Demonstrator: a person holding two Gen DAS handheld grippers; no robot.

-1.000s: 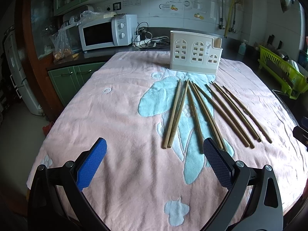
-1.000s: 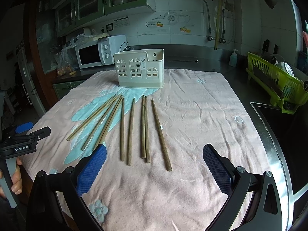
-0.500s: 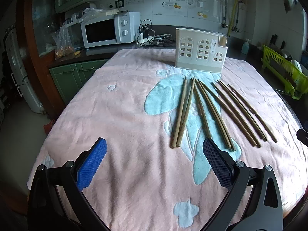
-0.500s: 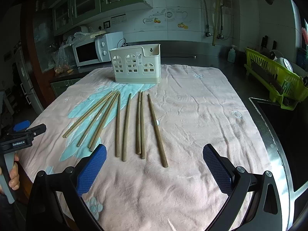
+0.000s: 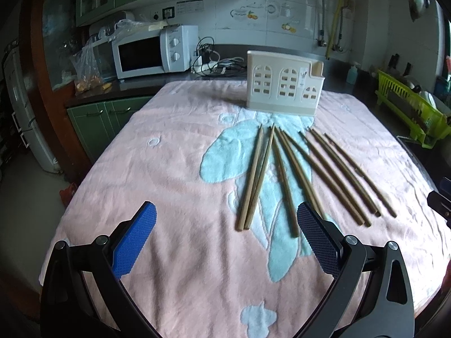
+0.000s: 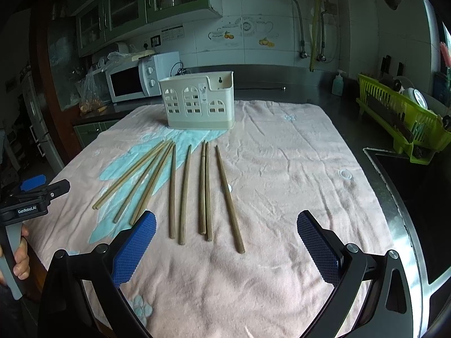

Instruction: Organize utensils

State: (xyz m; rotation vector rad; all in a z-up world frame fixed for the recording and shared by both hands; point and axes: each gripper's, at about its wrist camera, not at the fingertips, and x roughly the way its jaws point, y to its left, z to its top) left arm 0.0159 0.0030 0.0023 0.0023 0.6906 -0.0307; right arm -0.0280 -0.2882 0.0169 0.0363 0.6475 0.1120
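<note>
Several wooden chopsticks (image 5: 284,173) lie side by side on a pink towel (image 5: 174,169), tips toward a cream utensil holder (image 5: 283,83) standing at the far end. They also show in the right wrist view (image 6: 184,191), with the holder (image 6: 198,102) behind them. My left gripper (image 5: 227,219) is open and empty, above the towel just short of the near ends of the left chopsticks. My right gripper (image 6: 227,228) is open and empty, above the near ends of the right chopsticks. The left gripper also shows at the left edge of the right wrist view (image 6: 33,191).
A white microwave (image 5: 152,52) stands on the dark counter at the back left. A green dish rack (image 6: 403,118) stands at the right beside a sink (image 6: 417,186). The towel's front edge is close under both grippers.
Both grippers have moved forward toward the chopsticks and holder, which now look nearer. Both stay open and empty. The chopsticks have not moved.
</note>
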